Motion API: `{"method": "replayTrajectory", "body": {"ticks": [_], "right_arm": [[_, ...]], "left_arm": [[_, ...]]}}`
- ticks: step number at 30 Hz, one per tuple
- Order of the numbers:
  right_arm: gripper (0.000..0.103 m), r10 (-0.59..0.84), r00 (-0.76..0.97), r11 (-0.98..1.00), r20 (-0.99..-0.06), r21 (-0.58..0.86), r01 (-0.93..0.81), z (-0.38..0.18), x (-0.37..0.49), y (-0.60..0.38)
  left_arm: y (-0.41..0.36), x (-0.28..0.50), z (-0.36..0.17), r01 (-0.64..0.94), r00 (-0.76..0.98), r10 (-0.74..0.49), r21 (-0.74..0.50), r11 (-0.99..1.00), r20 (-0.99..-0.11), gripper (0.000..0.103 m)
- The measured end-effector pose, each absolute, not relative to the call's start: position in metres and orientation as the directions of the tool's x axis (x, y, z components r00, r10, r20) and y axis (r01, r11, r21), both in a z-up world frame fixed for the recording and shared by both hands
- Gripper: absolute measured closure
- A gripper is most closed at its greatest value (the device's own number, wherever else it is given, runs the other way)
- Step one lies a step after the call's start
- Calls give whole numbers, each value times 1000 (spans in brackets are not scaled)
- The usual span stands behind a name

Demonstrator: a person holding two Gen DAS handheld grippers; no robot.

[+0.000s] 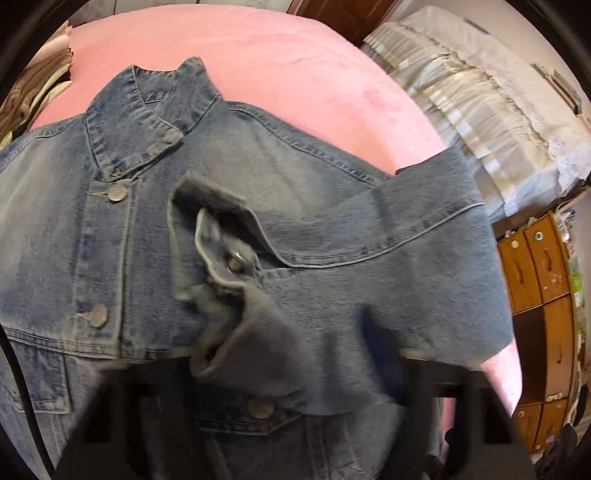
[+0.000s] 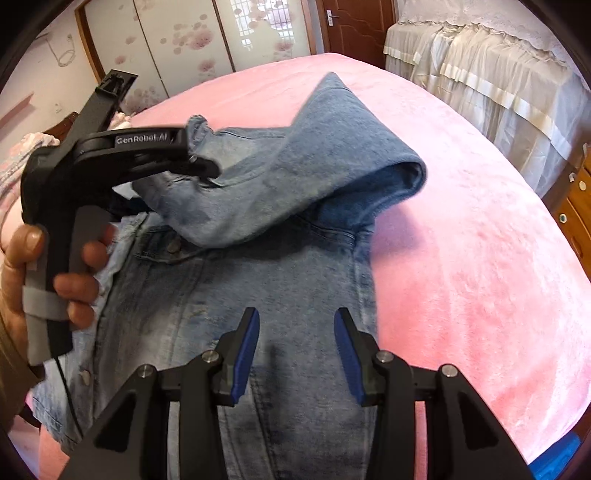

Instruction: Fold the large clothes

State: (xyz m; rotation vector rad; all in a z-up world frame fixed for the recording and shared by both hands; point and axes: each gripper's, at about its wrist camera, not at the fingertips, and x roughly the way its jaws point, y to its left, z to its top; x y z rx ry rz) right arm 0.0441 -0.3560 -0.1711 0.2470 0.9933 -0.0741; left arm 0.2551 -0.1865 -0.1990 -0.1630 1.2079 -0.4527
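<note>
A faded blue denim jacket (image 2: 258, 288) lies front up on a pink bed (image 2: 461, 240), collar (image 1: 140, 122) toward the far side. One sleeve (image 2: 314, 158) is lifted and folded across the chest. Its cuff (image 2: 199, 125) sticks out of my left gripper (image 2: 207, 166), which is shut on the sleeve end. In the left wrist view the sleeve (image 1: 369, 277) drapes over the fingers and hides them. My right gripper (image 2: 297, 312) hovers open over the jacket's lower front, its blue pads (image 2: 247, 350) apart with nothing between them.
A person's hand (image 2: 74, 280) holds the left gripper's handle. White ruffled covers (image 2: 480, 74) hang beyond the bed at the right, with wooden drawers (image 1: 543, 295) beside them. Folded clothes (image 1: 29, 99) lie at the bed's far left. A door (image 2: 351, 26) stands behind.
</note>
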Motion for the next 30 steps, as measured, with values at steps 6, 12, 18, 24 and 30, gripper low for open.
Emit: {"method": "replayTrajectory", "body": {"ticks": [6, 12, 18, 24, 30], "right_arm": [[61, -25, 545, 969, -838, 113, 219, -183, 68, -377], [61, -24, 557, 942, -830, 168, 292, -192, 113, -405], [76, -88, 536, 952, -840, 87, 292, -199, 142, -397], [66, -178, 511, 964, -841, -45, 262, -198, 138, -373], [64, -192, 491, 966, -850, -75, 248, -191, 114, -362]], "left_arm": [[-172, 260, -166, 270, 371, -402, -317, 909, -837, 87], [-161, 264, -98, 337, 495, -397, -251, 908, -773, 87], [-115, 285, -53, 296, 632, -317, -159, 942, -707, 87], [-49, 305, -134, 173, 534, -189, -112, 979, -824, 87], [-14, 288, -219, 106, 418, -162, -129, 986, -894, 79]]}}
